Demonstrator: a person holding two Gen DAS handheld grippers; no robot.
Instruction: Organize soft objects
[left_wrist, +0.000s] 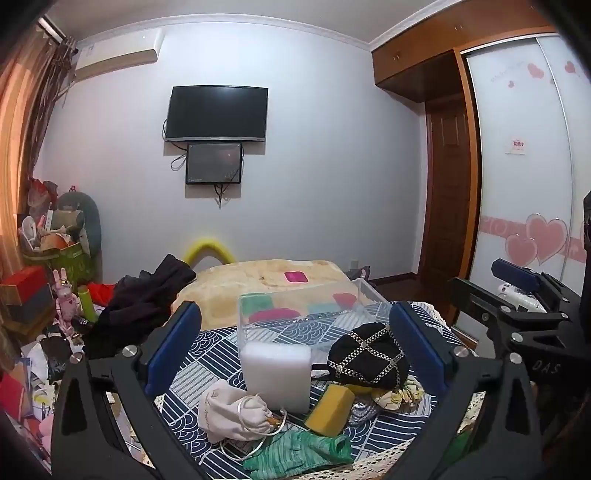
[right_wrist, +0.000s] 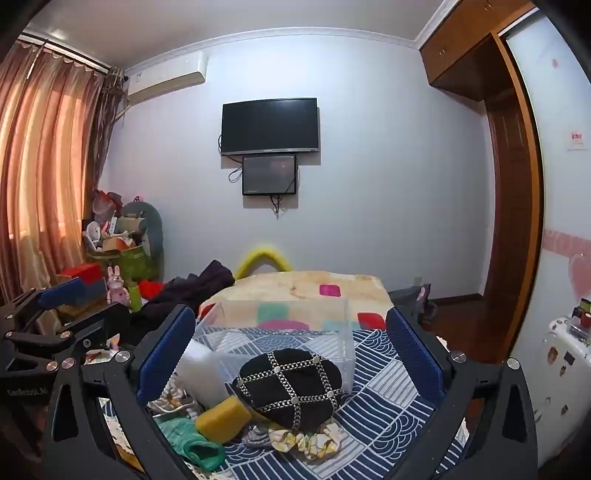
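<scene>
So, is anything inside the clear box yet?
No, the clear box shows only the patterned cloth through its walls.

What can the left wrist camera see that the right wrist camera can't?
Only the left wrist view shows the white drawstring pouch unhidden. Only the right wrist view shows the white cabinet at the right wall. Both show the black cap, white foam block, yellow sponge, green cloth and clear box, with both grippers open.

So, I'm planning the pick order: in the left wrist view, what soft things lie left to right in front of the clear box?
White drawstring pouch → white foam block → yellow sponge → black chain-trimmed cap → yellow-patterned scrunchie.
</scene>
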